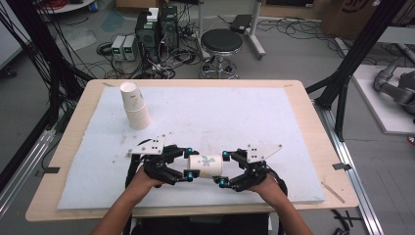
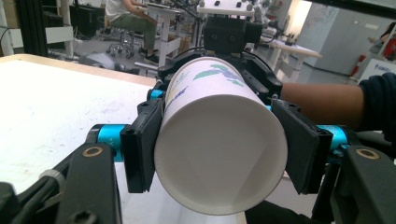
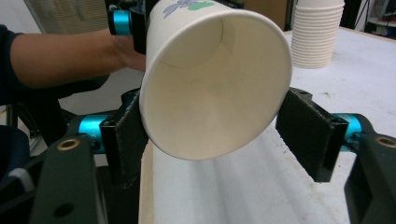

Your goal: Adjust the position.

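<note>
— High view: where's the paper cup (image 1: 206, 166)?
— Lying sideways above the table's (image 1: 313, 127) near edge, between left gripper (image 1: 187, 165) and right gripper (image 1: 224, 168).
— Left gripper view?
— Jaws clamp its closed base.
— Right gripper view?
— Left jaw touches the rim; right stands apart, loose.

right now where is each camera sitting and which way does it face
High view: above the person's side, facing forward and down on the table; both forearms, left gripper and right gripper hold a paper cup.
Left gripper view: rides the left gripper, facing the cup's closed base.
Right gripper view: rides the right gripper, facing the cup's open mouth; cup stack behind.
Shared: the cup, in all three.
</note>
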The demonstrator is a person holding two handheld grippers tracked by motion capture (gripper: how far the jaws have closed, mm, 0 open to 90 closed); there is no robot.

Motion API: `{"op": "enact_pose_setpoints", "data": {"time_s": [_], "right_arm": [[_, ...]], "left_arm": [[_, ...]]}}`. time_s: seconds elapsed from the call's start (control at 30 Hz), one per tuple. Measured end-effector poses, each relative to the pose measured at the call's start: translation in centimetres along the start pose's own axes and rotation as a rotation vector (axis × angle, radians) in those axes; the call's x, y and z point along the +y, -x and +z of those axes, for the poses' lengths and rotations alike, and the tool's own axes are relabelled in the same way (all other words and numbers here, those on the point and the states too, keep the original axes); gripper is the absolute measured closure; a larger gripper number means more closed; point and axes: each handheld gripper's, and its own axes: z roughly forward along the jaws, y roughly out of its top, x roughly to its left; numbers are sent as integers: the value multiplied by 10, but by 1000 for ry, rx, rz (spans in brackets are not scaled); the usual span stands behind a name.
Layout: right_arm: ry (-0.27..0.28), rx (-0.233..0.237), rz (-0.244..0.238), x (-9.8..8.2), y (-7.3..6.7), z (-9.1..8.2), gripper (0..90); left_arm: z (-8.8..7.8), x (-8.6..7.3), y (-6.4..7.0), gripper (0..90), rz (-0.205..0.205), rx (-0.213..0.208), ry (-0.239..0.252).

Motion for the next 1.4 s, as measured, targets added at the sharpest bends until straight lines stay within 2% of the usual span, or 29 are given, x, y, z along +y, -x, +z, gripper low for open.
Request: {"op": "enact_pose_setpoints", "data": {"time_s": [0.3, 0.33, 0.43, 0.47, 0.57, 0.77, 0.97, 1.2, 1.4], "right_arm": [[20, 7, 2, 1, 1, -3, 318], [23, 6, 4, 2, 1, -3, 317], [7, 0, 21, 4, 1, -5, 314], [-2, -6, 19, 5, 2, -6, 313], [-39, -32, 9, 10, 3, -9, 311], [-119, -60, -17, 21, 6, -9, 309], [-179, -69, -42, 33, 9, -7, 309], [-307, -84, -100, 47, 10, 3, 309], [-382, -79, -142, 56, 8, 11, 309]], "left_arm": [[0, 0, 1, 361, -1, 10, -7], [0, 0, 2, 343, 4, 32, -15], [-1, 3, 2, 159, -28, 95, -54], [-2, 4, 2, 147, -30, 109, -66], [-6, 8, 2, 147, -22, 150, -105], [-11, 16, 2, 147, 17, 170, -160], [-11, 22, 4, 149, 43, 181, -224], [-5, 28, 4, 152, 71, 178, -309], [-1, 30, 3, 157, 88, 175, -368]]}}
